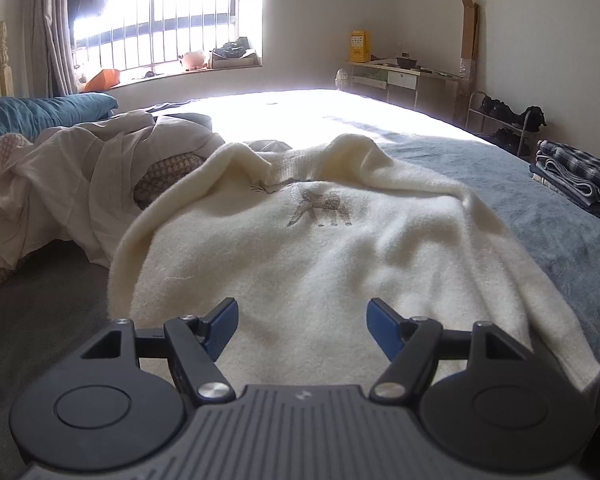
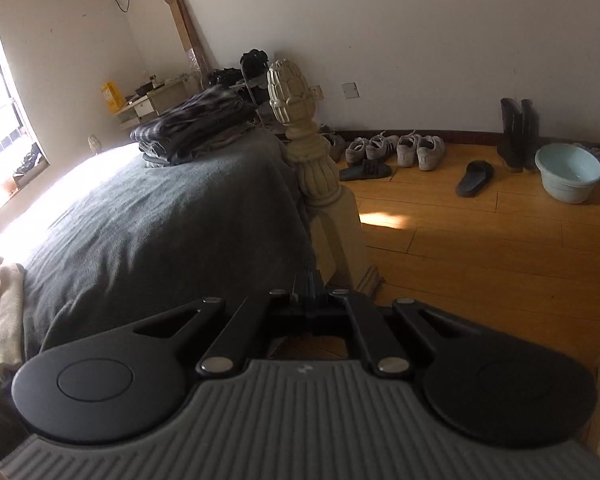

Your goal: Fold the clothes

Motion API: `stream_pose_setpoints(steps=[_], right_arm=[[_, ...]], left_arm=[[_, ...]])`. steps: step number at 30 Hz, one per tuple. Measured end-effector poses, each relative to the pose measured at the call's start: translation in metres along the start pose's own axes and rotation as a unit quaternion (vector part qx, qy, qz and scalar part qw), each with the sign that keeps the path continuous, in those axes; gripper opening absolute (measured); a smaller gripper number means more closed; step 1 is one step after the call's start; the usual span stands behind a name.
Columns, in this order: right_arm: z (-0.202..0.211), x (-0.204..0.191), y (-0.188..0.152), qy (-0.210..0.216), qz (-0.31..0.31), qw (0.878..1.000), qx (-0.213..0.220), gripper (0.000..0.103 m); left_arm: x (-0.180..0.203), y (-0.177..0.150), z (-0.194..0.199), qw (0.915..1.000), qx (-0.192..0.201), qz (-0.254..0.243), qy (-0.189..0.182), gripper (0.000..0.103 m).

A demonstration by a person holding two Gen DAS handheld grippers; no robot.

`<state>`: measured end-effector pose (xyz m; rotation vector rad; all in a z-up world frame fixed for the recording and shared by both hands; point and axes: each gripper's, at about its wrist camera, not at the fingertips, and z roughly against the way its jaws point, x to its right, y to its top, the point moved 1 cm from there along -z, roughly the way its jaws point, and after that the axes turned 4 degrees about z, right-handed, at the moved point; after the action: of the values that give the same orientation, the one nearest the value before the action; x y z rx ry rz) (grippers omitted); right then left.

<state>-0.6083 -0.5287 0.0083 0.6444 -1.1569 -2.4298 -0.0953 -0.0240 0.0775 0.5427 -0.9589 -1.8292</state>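
Cream sweater [image 1: 300,248] lies spread on the grey-blue bed [image 1: 560,208] near a sunlit window [image 1: 168,12].

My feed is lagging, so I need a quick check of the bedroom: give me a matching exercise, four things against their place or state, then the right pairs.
Things:
1. cream sweater
2. stack of folded dark clothes
3. left gripper
4. right gripper

Place or state:
A. fingers shut, nothing between them
B. spread on the bed, deer motif up
C. at the bed's far corner near the carved bedpost
D. fingers open above the cream knit

Pairs: 1-B, 2-C, 3-D, 4-A
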Motion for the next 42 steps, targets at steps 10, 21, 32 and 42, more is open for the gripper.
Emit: stream_pose_setpoints(steps=[10, 21, 32, 42], right_arm=[[-0.026, -0.011, -0.031, -0.011, 0.02, 0.996, -0.081, 0.003], [-0.026, 0.0, -0.03, -0.024, -0.021, 0.994, -0.101, 0.06], [-0.024, -0.002, -0.028, -0.018, -0.039, 0.995, -0.094, 0.07], [-0.055, -0.094, -0.014, 0.106, 0.013, 0.992, -0.074, 0.07]], left_arm=[[-0.002, 0.004, 0.003, 1.0, 0.001, -0.003, 0.001, 0.072], [-0.003, 0.005, 0.003, 1.0, 0.001, -0.002, -0.002, 0.073], [-0.004, 0.003, 0.006, 1.0, -0.001, -0.001, 0.002, 0.073], [-0.03, -0.022, 0.034, 0.9983, 0.001, 0.056, 0.017, 0.073]])
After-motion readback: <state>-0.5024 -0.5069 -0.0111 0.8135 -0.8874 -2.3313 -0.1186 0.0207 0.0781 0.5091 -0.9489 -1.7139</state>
